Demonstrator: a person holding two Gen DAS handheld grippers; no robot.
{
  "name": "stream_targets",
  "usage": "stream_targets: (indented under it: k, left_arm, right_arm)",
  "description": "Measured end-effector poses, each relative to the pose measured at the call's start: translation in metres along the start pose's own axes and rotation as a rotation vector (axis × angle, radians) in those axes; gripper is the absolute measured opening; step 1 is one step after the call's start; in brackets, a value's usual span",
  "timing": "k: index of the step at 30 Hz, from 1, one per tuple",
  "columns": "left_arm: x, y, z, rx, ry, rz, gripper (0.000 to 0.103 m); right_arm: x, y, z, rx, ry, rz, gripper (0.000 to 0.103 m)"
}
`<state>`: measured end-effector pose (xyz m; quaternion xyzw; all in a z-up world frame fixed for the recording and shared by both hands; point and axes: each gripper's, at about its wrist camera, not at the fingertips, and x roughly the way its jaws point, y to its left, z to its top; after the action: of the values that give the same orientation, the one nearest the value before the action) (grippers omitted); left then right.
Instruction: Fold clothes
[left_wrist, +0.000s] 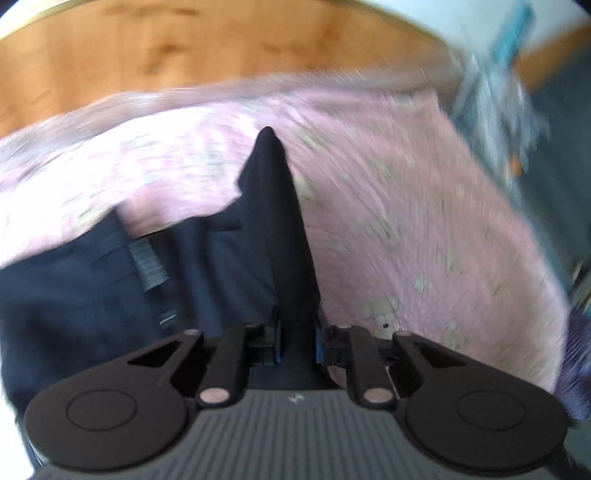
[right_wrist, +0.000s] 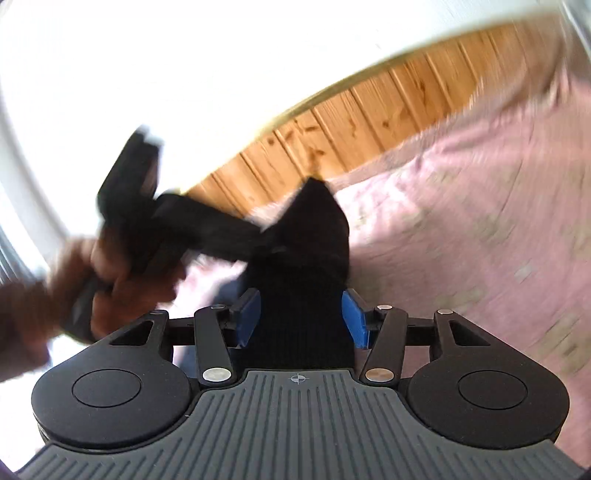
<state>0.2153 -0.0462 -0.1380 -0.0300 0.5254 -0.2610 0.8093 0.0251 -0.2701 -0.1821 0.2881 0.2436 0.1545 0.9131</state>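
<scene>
A dark navy garment (left_wrist: 92, 291) lies on a pink patterned bedspread (left_wrist: 406, 206). My left gripper (left_wrist: 297, 343) is shut on a bunched fold of it that stands up in a dark peak (left_wrist: 273, 192). In the right wrist view my right gripper (right_wrist: 301, 317) is shut on another part of the same dark cloth (right_wrist: 310, 236), which stretches left to the other gripper (right_wrist: 129, 184) held by a hand (right_wrist: 110, 273). Both views are motion-blurred.
The bedspread (right_wrist: 480, 206) covers a bed beside a wooden panelled wall (right_wrist: 351, 122). The wood (left_wrist: 184, 55) also shows beyond the bed in the left wrist view. Bright white light fills the upper left of the right wrist view. Blurred clutter (left_wrist: 495, 99) stands at the far right.
</scene>
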Motion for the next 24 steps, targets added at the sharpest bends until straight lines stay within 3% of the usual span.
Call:
stream_targets:
  k: [3, 6, 9, 11, 14, 18, 20, 21, 24]
  left_arm:
    - [-0.043, 0.078, -0.016, -0.160, -0.045, -0.011, 0.015]
    - [-0.044, 0.159, -0.039, -0.307, 0.002, -0.050, 0.016]
    - [-0.027, 0.194, -0.056, -0.358, 0.000, -0.045, 0.020]
    - [-0.026, 0.208, -0.062, -0.403, -0.042, -0.088, 0.020]
    - [-0.035, 0.208, -0.061, -0.386, -0.081, -0.103, 0.017]
    - [-0.044, 0.217, -0.066, -0.368, -0.087, -0.055, 0.016]
    - [-0.028, 0.229, -0.071, -0.404, -0.029, -0.024, 0.025]
    - [-0.026, 0.233, -0.073, -0.425, -0.023, -0.042, 0.026]
    - [-0.045, 0.235, -0.078, -0.453, -0.086, -0.050, 0.034]
  right_arm:
    - [0.012, 0.007, -0.005, 0.115, 0.041, 0.076, 0.059]
    - [0.047, 0.039, -0.036, 0.021, 0.159, 0.063, 0.059]
    - [0.081, 0.075, -0.078, -0.096, 0.296, 0.056, 0.057]
    - [0.102, 0.095, -0.104, -0.187, 0.376, 0.015, 0.052]
    - [0.123, 0.109, -0.127, -0.282, 0.448, -0.041, 0.052]
    - [0.121, 0.104, -0.116, -0.258, 0.441, -0.045, 0.052]
    - [0.120, 0.102, -0.110, -0.246, 0.438, -0.047, 0.051]
    - [0.119, 0.101, -0.107, -0.240, 0.436, -0.048, 0.051]
    - [0.117, 0.097, -0.099, -0.222, 0.431, -0.050, 0.048]
